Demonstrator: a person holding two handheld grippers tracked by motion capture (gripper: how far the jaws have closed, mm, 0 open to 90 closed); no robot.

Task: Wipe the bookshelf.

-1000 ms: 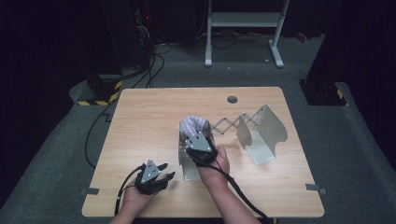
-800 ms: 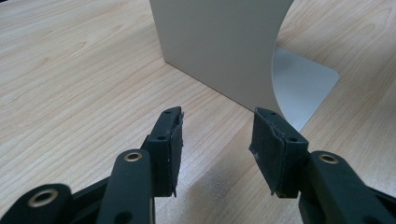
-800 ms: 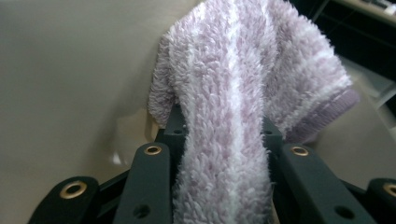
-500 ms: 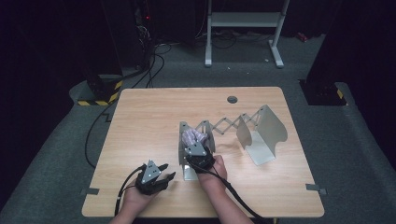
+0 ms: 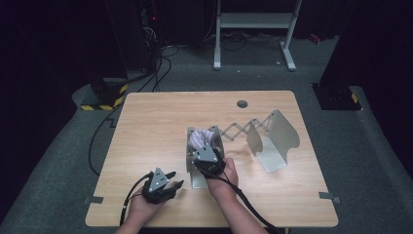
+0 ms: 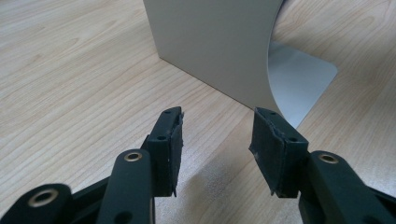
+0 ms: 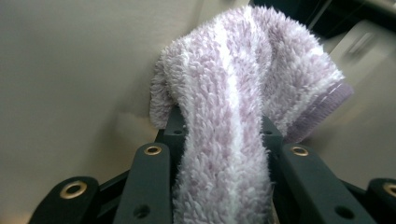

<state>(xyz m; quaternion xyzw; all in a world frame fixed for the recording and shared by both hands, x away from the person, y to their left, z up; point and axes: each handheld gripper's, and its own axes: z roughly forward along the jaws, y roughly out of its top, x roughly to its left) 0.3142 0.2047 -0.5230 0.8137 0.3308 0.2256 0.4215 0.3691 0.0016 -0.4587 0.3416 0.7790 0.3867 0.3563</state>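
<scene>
Lowered since a second ago, the right gripper (image 5: 206, 150) now sits down inside the near grey bookend (image 5: 191, 161) of the expanding rack, its jaws clamped on a folded lilac-and-white fleece cloth (image 7: 243, 93) that rises past them against the bookend's wall. Beside it, the left gripper (image 5: 171, 179) rests open and empty on the pale wooden table (image 5: 156, 122); dark carpet and cables lie beyond.

left hand-held gripper (image 5: 171, 179) jaws apart, right hand-held gripper (image 5: 203, 146) clamped
</scene>
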